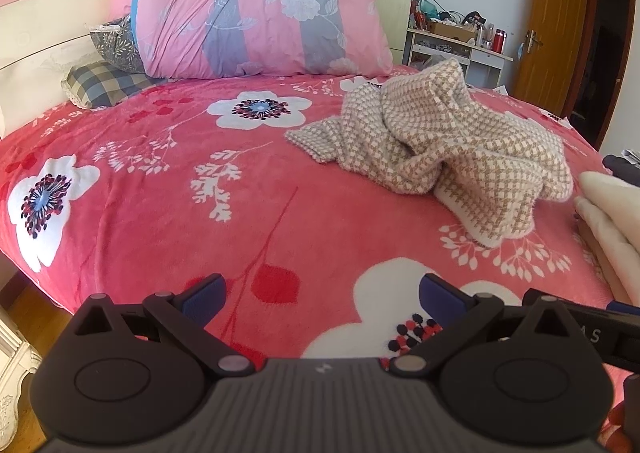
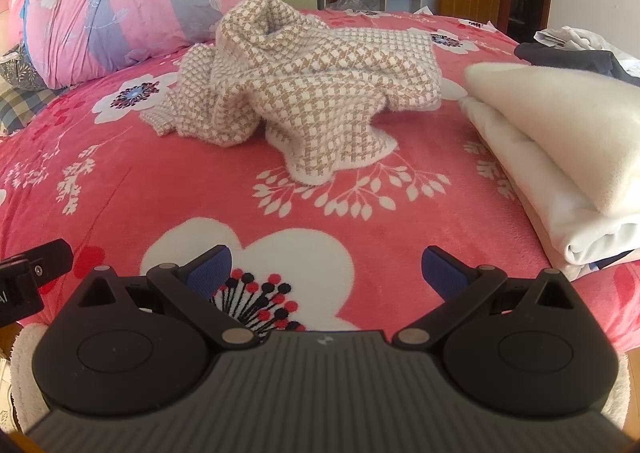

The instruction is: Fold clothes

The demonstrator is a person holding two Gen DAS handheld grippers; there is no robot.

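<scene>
A crumpled beige-and-white houndstooth knit garment [image 1: 444,141] lies in a heap on the pink flowered bedspread [image 1: 168,213], right of centre. The right wrist view shows the same garment [image 2: 304,93] ahead in the middle of the bed. My left gripper [image 1: 322,295] hovers open over the near edge of the bed, well short of the garment, nothing between its blue pads. My right gripper [image 2: 326,271] is open too, above a white flower print, also short of the garment. Part of the other gripper [image 2: 28,277] shows at the left edge.
A folded cream blanket [image 2: 560,141] lies on the bed's right side, dark and white clothes [image 2: 580,53] behind it. A rolled pink-and-grey quilt [image 1: 256,9] and pillows [image 1: 104,85] sit by the headboard. A cluttered white shelf [image 1: 452,45] and a wooden door [image 1: 560,25] stand beyond.
</scene>
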